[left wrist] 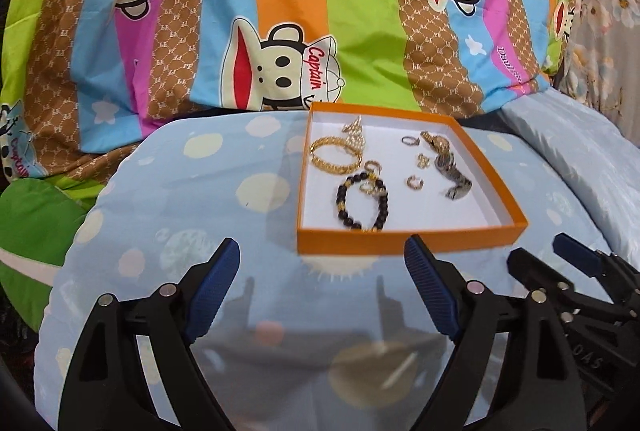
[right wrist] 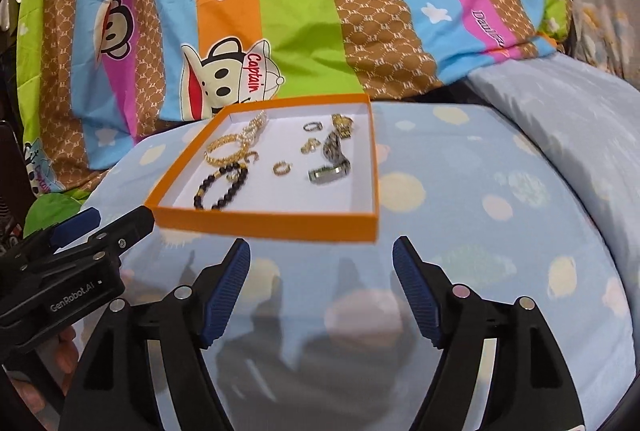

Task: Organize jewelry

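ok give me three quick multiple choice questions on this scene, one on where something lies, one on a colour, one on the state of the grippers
1. Where does the black bead bracelet lie?
A. on the pillow outside the box
B. inside the orange box, near its front left corner
C. on the striped blanket

2. What colour is the inside of the box?
A. white
B. black
C. orange

3. How do the left gripper and right gripper stand?
A. both shut on jewelry
B. one holds the watch
C. both open and empty

Answers: 1 B, it rests on the box floor by that corner. 2 A, the floor and inner walls are white. 3 C, both fingers are spread over bare pillow.

Orange box [left wrist: 404, 245], black-beaded bracelet [left wrist: 362, 205]
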{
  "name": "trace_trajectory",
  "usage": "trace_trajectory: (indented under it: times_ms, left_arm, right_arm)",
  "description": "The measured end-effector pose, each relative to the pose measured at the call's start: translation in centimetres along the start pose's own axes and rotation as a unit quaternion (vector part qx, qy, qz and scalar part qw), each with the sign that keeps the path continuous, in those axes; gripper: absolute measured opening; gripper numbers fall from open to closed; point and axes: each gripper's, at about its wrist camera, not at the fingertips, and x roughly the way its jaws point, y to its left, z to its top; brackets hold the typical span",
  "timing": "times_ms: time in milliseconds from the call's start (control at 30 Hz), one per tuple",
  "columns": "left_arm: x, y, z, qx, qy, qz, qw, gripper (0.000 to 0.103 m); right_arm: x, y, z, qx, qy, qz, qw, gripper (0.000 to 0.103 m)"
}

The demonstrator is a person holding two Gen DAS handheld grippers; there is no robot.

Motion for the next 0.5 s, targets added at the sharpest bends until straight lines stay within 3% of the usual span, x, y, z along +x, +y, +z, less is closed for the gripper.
trace_trajectory:
  times_ms: [167, 300, 500]
  left_arm:
    - [-1.5, -0.4, -1.7, 0.011, -0.007, 0.018, 0.9998, 0.083]
    - [-2.6, -1.0, -2.6, 0.014, -0.021, 0.031, 0.9992, 0.092]
    - [-2.5, -1.4, -3.1, 0.012, -0.023, 0.047, 0.9986, 0.092]
  right_arm:
    - [-1.4, -0.4, -1.8, 0.018, 0.002, 0.001, 1.000, 0.075]
    - [-2.4, 0.2, -2.2, 0.010, -0.021, -0.019, 1.000, 0.077]
    - [-3.2, 1.0, -2.2, -0.007, -0.045, -0.032, 0.998, 0.079]
